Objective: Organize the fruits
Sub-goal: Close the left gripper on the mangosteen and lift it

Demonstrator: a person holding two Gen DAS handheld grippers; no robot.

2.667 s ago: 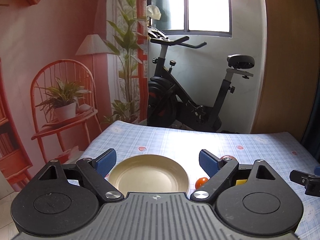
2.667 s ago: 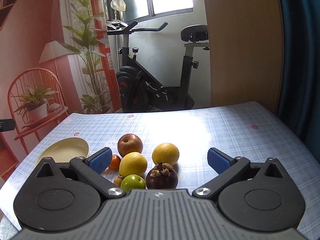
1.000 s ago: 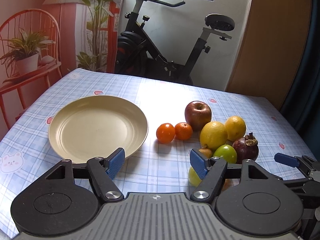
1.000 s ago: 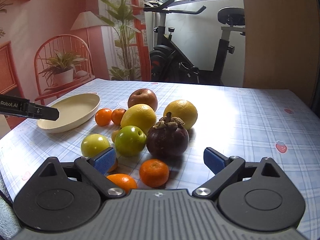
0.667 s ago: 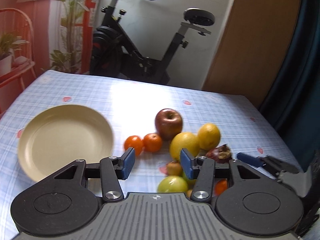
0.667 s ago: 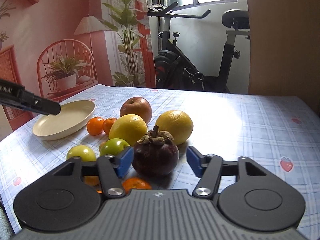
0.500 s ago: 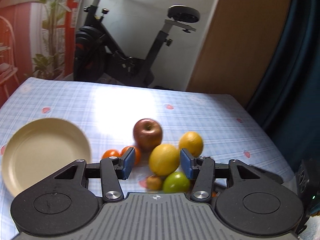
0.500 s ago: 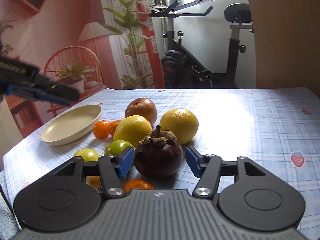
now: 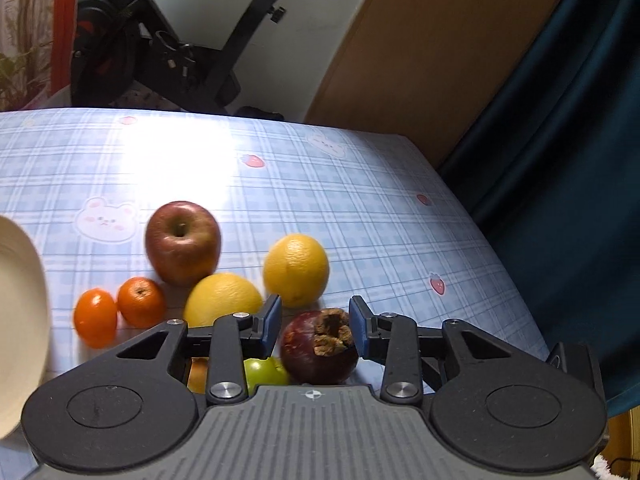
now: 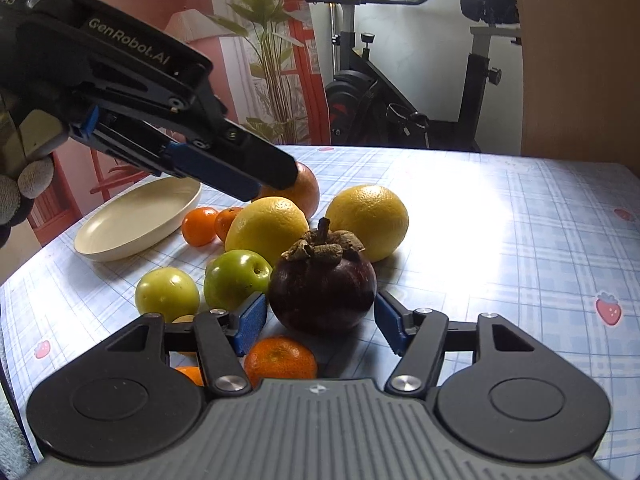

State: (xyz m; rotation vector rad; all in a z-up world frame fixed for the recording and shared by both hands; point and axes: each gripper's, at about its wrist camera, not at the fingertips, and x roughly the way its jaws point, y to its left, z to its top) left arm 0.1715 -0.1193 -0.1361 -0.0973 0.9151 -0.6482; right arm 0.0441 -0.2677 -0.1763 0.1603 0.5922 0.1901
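The right gripper [image 10: 320, 322] is clamping the dark purple round mangosteen [image 10: 322, 295]; the left gripper [image 9: 315, 325], narrowing, is hovering empty above the fruit.

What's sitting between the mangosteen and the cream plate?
On the table, the green fruits, lemon and two tangerines lie between mangosteen and plate. The left gripper, its jaws just closed further and holding nothing, hangs above them, across a lifted path.

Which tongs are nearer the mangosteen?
Right. Right tongs flank the mangosteen, jaws just opening slightly around it; left tongs hang higher, above the lemon beside it, jaws just closing, empty.
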